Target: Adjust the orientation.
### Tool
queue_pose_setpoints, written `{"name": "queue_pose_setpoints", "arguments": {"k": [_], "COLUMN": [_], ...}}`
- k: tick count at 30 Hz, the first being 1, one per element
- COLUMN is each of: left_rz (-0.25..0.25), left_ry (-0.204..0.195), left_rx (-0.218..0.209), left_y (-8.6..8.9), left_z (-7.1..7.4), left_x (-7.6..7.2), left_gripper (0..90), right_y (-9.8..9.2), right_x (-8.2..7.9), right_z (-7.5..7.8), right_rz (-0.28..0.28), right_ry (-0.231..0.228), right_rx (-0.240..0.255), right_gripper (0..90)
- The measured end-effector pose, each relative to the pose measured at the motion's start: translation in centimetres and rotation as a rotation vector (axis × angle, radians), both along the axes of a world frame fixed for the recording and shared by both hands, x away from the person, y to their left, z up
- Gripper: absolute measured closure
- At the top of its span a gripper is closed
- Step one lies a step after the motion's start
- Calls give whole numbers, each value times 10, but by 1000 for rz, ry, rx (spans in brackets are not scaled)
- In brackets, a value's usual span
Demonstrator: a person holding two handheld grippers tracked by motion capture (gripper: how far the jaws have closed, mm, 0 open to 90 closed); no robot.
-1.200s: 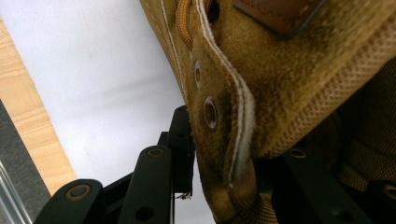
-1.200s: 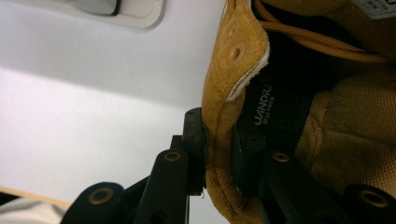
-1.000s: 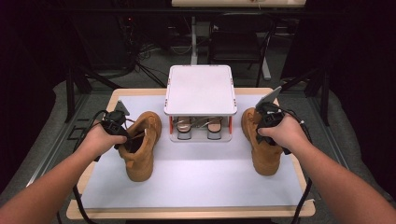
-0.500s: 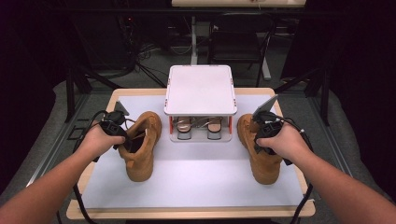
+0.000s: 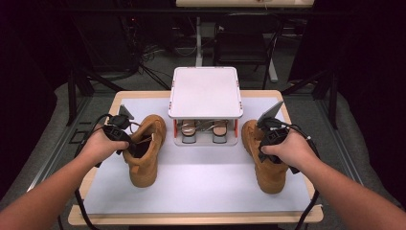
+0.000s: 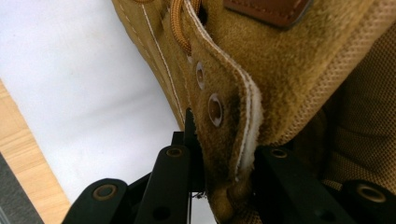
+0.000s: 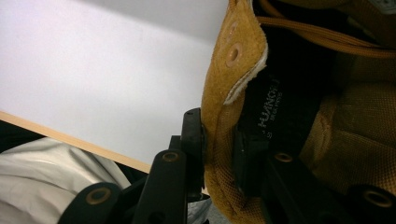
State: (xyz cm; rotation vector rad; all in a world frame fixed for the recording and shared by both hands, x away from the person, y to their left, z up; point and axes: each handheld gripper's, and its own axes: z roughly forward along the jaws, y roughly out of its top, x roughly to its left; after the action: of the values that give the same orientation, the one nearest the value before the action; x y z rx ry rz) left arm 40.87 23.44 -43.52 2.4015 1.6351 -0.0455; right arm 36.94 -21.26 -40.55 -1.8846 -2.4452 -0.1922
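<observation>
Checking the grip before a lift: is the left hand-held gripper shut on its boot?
Shut: the left hand-held gripper has both jaws pressed against the collar edge of the left boot.

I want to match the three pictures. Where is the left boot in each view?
High view: left boot stands left of centre, its collar in the left hand-held gripper.
Left gripper view: its eyelet flap sits centre, between the jaws.
Right gripper view: not visible.
Shared landmark: white mat.
</observation>
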Motion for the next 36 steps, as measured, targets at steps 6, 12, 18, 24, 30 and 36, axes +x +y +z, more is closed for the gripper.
{"name": "queue_pose_setpoints", "arguments": {"k": [6,12,18,24,30,36], "left_rz": [-27,-4,5,6,1,-4], "left_ry": [-7,13,10,7,1,-4], "left_rx": [-9,-16,1,4,3,9], "left_y": [-2,3,1,1,2,1], "left_z": [0,-2,-1,1,1,1], "left_x": [-6,-9,-8,-8,-8,-8], "left_gripper": [798,783,719,662,645,639], "right_y": [-4,-8,-7,-13,-31,-51], "right_x": [-1,-3,-4,-3,-2,-1], "right_z": [1,14,26,30,36,37], "right_rz": [-5,-2,30,33,9,-20], "right_ry": [-17,-68,-81,-84,-100,-127], "right_rx": [15,37,23,-9,-35,-58], "right_gripper": [716,666,636,613,597,569]}}
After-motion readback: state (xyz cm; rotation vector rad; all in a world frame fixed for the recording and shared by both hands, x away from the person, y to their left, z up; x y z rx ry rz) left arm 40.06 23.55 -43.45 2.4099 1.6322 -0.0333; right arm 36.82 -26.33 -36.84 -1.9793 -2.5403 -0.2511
